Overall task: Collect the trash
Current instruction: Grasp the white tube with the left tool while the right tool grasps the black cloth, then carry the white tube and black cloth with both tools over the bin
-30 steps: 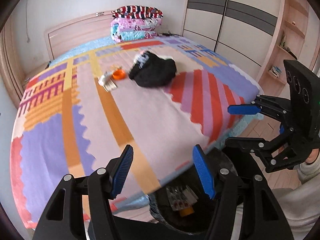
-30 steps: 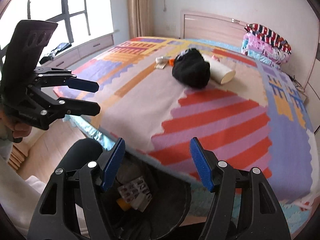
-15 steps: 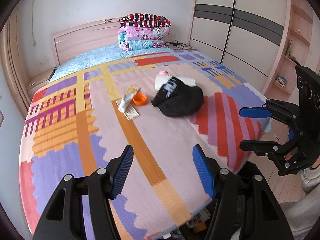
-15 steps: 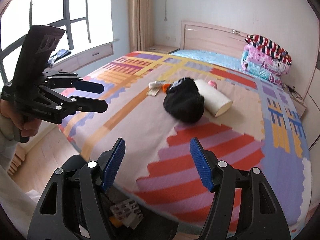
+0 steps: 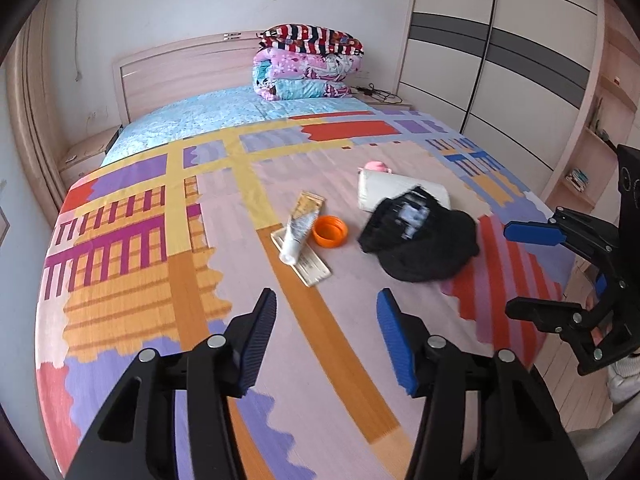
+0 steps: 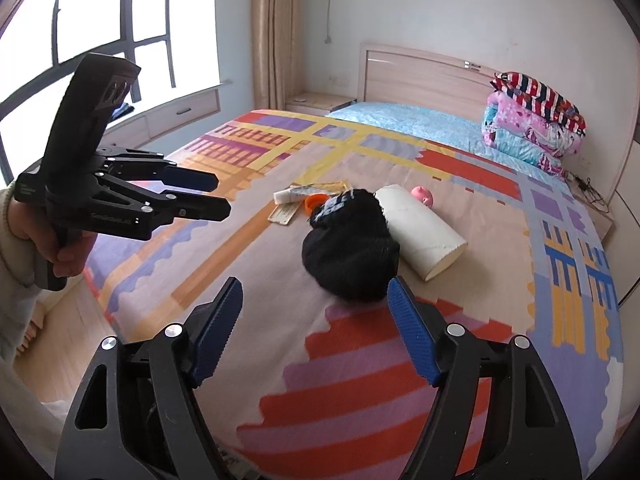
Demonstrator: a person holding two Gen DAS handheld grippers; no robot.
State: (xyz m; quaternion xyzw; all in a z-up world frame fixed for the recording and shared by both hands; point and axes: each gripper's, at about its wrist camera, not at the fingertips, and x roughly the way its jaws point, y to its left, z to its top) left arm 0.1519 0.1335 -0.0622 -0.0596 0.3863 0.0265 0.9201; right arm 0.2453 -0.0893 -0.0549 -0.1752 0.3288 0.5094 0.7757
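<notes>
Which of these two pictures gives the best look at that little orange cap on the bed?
The left wrist view: the orange cap lies open and fully visible beside the tube. The right wrist view shows only a sliver of it behind the black cloth.

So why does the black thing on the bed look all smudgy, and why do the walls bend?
Left wrist view: the black cloth is smeared by motion blur, and the wardrobe lines bow because the lens is a fisheye. Right wrist view: the window glares white, the cloth looks sharper, and the headboard curves.
</notes>
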